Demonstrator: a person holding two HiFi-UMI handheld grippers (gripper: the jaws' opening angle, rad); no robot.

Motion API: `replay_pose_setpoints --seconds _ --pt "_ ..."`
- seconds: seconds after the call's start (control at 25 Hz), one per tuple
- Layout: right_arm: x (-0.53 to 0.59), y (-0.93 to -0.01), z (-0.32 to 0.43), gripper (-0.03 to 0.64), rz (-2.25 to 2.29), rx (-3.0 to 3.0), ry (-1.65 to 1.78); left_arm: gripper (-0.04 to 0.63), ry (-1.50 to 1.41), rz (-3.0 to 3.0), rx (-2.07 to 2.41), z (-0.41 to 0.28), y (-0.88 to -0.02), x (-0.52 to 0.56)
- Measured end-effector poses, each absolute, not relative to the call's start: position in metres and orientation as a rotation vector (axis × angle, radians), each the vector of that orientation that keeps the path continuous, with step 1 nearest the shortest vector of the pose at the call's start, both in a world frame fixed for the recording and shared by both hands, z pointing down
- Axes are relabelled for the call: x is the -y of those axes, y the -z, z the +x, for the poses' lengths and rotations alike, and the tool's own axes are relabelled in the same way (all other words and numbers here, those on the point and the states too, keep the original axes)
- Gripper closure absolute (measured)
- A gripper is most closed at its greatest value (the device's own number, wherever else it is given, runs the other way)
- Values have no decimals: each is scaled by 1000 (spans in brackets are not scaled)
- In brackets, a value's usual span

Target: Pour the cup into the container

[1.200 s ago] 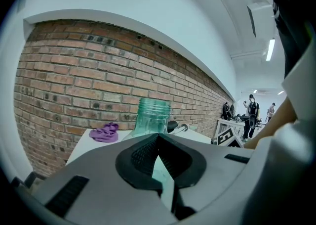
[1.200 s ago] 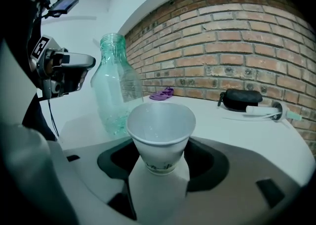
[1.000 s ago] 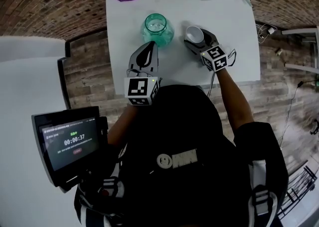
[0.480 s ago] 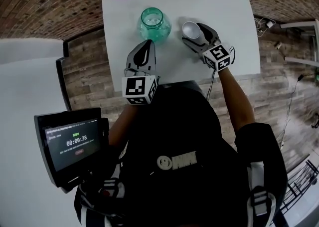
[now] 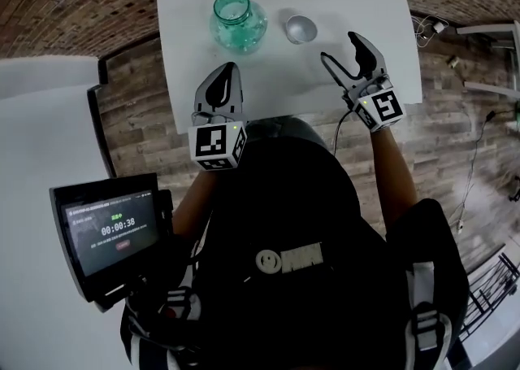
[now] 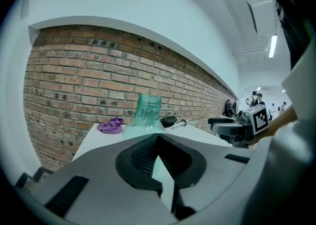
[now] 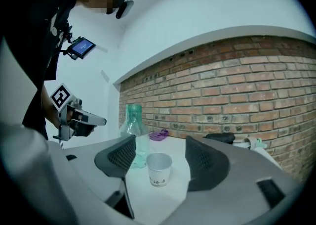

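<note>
Grey right gripper (image 5: 340, 46) fingers stand wide apart, off the cup (image 5: 299, 28); left gripper (image 5: 228, 69) fingers closed.

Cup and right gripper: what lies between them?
Only bare table. The head view shows the cup standing apart from the open right gripper; the right gripper view shows the same gap.

Head view was shot from above the person, steeply down onto the table (image 5: 268, 76). Left gripper view was set low near the table's front edge, aimed along the jaws at the jar (image 6: 146, 112) and brick wall (image 6: 74, 70). Right gripper view was set likewise, with the cup (image 7: 159, 168) close ahead. The jar was shared by all three views, the cup by head and right only.
</note>
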State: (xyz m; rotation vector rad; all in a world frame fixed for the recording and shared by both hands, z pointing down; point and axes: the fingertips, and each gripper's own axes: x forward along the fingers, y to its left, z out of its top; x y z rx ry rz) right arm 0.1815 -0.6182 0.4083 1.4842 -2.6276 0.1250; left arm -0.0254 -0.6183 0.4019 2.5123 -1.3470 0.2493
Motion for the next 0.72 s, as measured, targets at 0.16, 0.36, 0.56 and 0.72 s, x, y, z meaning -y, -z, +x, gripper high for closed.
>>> replay_pose_setpoints --seconds 0.16,0.36,0.56,0.72 --pt "589 -380 193 435 1549 2691 -136 598 -277 2504 1352 -17 -406 597" --pt "508 -363 239 609 1605 2695 -140 598 -284 2514 1381 28 -399 519" --pt "407 -352 248 609 1514 2740 -103 598 -277 2517 1418 53 -388 416" --pt "344 -350 245 609 1453 2801 -103 598 -307 2509 1449 59 -386 346"
